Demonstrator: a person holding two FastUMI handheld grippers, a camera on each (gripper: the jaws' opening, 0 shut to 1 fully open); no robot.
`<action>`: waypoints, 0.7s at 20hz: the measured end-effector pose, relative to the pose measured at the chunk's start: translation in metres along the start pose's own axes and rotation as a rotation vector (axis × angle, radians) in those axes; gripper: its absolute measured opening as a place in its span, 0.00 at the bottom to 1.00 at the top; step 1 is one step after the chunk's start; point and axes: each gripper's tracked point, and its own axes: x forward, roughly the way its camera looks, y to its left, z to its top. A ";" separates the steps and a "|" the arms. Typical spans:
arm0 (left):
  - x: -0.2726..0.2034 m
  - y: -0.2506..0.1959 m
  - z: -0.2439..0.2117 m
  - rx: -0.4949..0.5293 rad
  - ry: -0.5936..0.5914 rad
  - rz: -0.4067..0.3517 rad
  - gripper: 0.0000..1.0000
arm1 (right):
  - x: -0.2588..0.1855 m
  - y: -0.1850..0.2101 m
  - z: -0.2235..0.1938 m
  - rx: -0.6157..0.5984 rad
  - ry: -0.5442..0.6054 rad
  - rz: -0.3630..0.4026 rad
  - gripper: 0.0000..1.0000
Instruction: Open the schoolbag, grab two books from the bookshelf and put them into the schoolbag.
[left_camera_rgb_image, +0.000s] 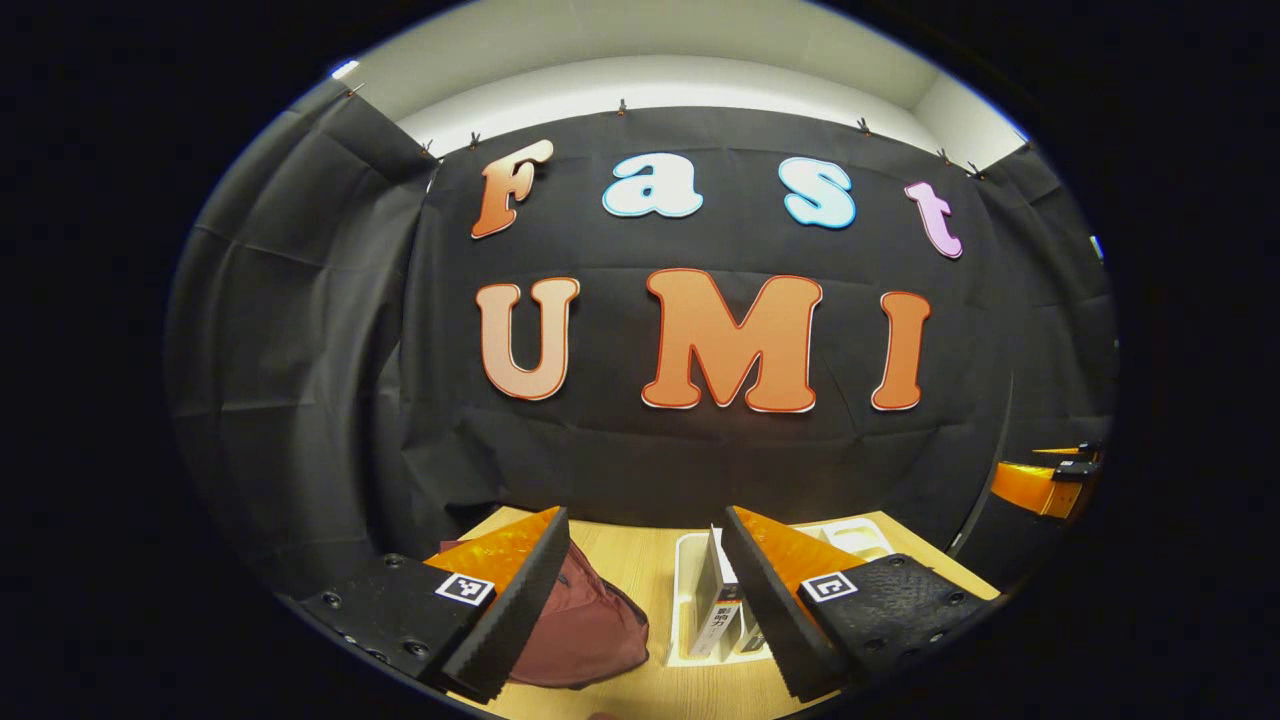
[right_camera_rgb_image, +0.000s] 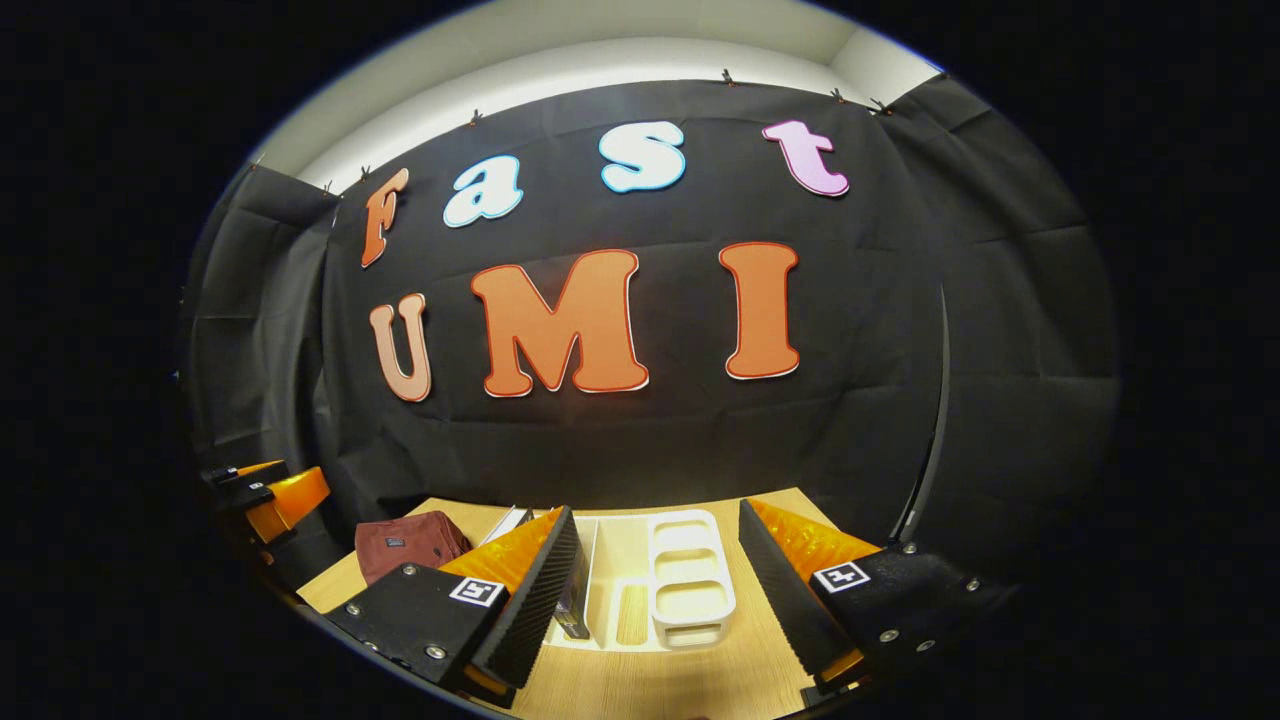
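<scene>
The schoolbag (left_camera_rgb_image: 585, 625) was a dark maroon fabric bag, soft and slumped, lying flat on the wooden table (left_camera_rgb_image: 640, 570) toward its left side. In the right gripper view it (right_camera_rgb_image: 410, 542) showed as a low, rounded block with a small dark patch on its near face, its long side running roughly across the table; whether it was open could not be told.

Just to its right stood the white bookshelf (left_camera_rgb_image: 690, 600), a plastic rack with slotted compartments (right_camera_rgb_image: 688, 580) running away toward the back wall. The books (left_camera_rgb_image: 722, 610) stood upright in its left part, spines facing the near edge, leaning slightly.

The left gripper (left_camera_rgb_image: 645, 610) hung above the table's near edge, its jaws wide apart and holding nothing. The right gripper (right_camera_rgb_image: 660, 590) hovered likewise over the rack, jaws spread wide and empty.
</scene>
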 end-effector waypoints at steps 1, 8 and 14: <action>0.001 0.003 0.000 0.003 0.004 0.006 0.96 | 0.000 -0.001 -0.002 -0.002 0.002 0.000 0.96; -0.001 0.010 -0.009 0.010 0.020 0.014 0.96 | 0.001 -0.006 -0.005 0.004 0.016 0.004 0.96; -0.008 0.044 -0.039 0.197 0.073 0.061 1.00 | 0.007 -0.011 -0.024 0.005 0.061 0.000 1.00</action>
